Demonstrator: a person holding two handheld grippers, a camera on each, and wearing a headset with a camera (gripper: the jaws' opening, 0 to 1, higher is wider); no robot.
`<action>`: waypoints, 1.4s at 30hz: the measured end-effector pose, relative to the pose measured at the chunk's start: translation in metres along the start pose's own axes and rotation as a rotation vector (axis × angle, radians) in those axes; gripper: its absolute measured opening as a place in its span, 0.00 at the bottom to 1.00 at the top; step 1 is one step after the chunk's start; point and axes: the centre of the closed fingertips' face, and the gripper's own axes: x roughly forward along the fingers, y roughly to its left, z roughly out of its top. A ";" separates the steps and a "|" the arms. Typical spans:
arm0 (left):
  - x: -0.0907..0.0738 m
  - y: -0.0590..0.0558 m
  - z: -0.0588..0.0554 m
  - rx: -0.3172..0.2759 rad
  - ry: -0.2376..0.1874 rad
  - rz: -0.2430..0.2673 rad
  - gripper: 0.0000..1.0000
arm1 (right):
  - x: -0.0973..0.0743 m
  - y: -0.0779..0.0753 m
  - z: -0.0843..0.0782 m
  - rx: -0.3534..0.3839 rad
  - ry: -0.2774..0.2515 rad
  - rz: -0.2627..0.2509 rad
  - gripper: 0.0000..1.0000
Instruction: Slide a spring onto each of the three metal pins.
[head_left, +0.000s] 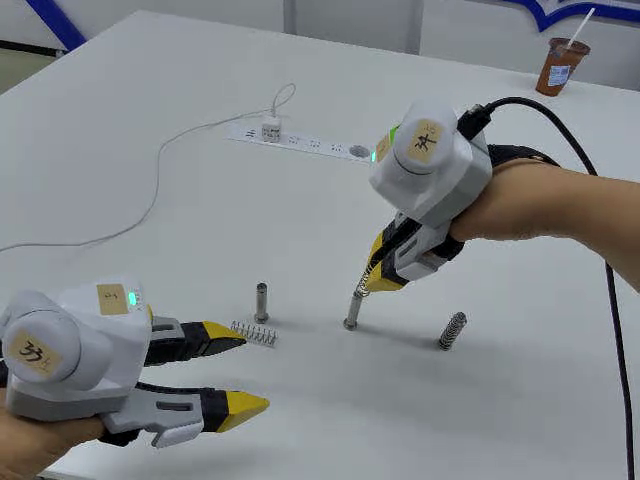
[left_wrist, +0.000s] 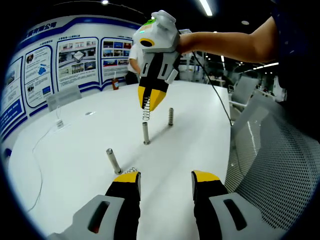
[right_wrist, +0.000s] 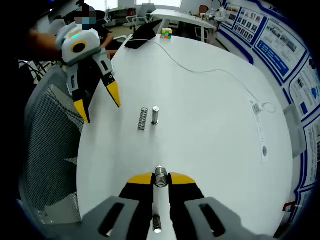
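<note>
My right gripper (head_left: 383, 278) is shut on a spring (head_left: 364, 276) and holds it just over the top of the middle pin (head_left: 353, 311). From its own view the spring (right_wrist: 160, 176) sits between the yellow tips, with the pin (right_wrist: 157, 223) below. The right pin carries a spring (head_left: 452, 330). The left pin (head_left: 262, 302) is bare, and a loose spring (head_left: 255, 333) lies flat beside it. My left gripper (head_left: 238, 372) is open near the table's front edge, just short of that loose spring (left_wrist: 131, 170). It faces the bare pin (left_wrist: 113, 161).
A white power strip (head_left: 300, 140) with a charger and a long cable lies at the back of the white table. A brown cup with a straw (head_left: 560, 65) stands far right. A mesh chair (left_wrist: 270, 165) is beside the table.
</note>
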 end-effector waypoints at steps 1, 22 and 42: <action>0.000 0.001 0.000 -0.001 0.000 0.001 0.42 | 0.001 0.001 0.000 -0.001 0.004 0.004 0.12; -0.003 0.004 -0.005 -0.009 0.006 0.010 0.42 | 0.033 -0.007 -0.010 0.036 0.061 0.044 0.12; -0.006 0.005 -0.008 -0.016 0.009 0.024 0.41 | 0.062 -0.004 -0.024 0.092 0.087 0.041 0.13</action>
